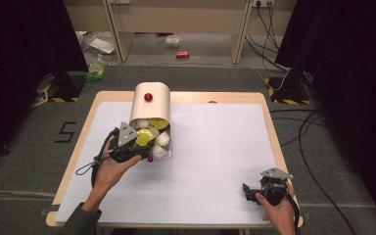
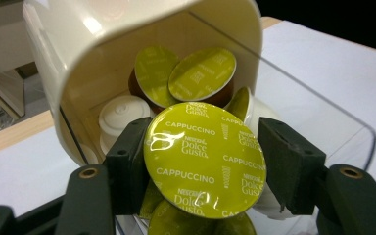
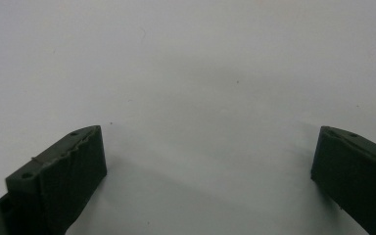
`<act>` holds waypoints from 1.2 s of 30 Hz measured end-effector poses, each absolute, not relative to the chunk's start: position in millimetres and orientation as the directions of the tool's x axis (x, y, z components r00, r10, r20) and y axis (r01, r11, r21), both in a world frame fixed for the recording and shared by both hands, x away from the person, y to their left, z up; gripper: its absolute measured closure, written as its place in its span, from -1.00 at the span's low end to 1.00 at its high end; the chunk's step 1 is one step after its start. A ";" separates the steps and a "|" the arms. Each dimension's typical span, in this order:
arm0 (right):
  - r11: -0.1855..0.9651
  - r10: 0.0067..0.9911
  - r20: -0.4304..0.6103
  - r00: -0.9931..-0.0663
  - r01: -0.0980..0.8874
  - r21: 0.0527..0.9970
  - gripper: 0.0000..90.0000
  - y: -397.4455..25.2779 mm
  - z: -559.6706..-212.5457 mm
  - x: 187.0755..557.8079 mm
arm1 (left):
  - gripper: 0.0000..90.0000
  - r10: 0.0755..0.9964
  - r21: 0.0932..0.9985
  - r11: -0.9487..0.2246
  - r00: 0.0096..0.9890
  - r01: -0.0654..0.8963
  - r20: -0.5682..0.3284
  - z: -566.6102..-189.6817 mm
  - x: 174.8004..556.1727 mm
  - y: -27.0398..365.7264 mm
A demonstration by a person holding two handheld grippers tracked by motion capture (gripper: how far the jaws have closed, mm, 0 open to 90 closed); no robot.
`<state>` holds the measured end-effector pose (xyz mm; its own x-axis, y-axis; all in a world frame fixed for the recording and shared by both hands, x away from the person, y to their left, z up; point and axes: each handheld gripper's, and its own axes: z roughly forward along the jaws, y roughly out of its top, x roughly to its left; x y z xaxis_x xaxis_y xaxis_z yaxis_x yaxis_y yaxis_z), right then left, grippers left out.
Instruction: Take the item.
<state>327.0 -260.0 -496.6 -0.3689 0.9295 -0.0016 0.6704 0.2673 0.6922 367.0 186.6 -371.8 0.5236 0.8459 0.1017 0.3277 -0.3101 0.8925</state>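
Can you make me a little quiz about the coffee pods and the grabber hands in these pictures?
1. True or false: the left gripper has a green-lidded coffee pod between its jaws.
2. What word is printed again and again on that pod's lid?
3. Where is the right gripper? A) inside the pod box B) over bare white table with its jaws wide apart C) holding a white pod

Key: 1. True, the pod sits between the two black jaws at the mouth of the box. 2. Cappuccino. 3. B.
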 end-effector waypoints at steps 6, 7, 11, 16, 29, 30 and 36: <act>0.268 0.929 -0.003 -0.369 0.670 0.692 -1.00 -260.1 -496.7 327.1 | -0.13 0.832 0.900 -0.306 0.547 0.310 0.094 -356.6 357.7 191.0; 0.268 0.929 -0.003 -0.369 0.670 0.693 -1.00 -260.1 -496.7 327.1 | -0.13 0.831 0.902 -0.306 0.548 0.306 0.095 -354.7 356.4 192.3; 0.268 0.929 -0.003 -0.369 0.670 0.692 -1.00 -260.1 -496.7 327.1 | -0.13 0.830 0.907 -0.292 0.552 0.303 0.082 -348.2 353.1 198.1; 0.267 0.929 -0.002 -0.369 0.670 0.692 -1.00 -260.0 -496.6 327.0 | -0.13 0.832 0.912 -0.284 0.549 0.297 0.081 -341.5 348.6 207.5; 0.267 0.930 -0.002 -0.368 0.671 0.692 -1.00 -259.9 -496.6 327.0 | -0.13 0.870 0.922 -0.236 0.490 0.308 0.060 -339.8 344.4 241.1; 0.267 0.930 -0.002 -0.368 0.670 0.692 -1.00 -259.9 -496.6 327.1 | -0.13 0.870 0.922 -0.236 0.490 0.308 0.060 -339.8 344.4 241.1; 0.267 0.930 -0.002 -0.369 0.670 0.692 -1.00 -260.0 -496.7 327.0 | -0.13 0.883 0.924 -0.224 0.467 0.310 0.057 -339.7 342.8 253.2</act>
<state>327.0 -260.0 -496.7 -0.3687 0.9295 -0.0023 0.6700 0.2675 0.6925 342.8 253.2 -339.7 0.4666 0.8826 0.0573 0.3095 -0.2237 0.9242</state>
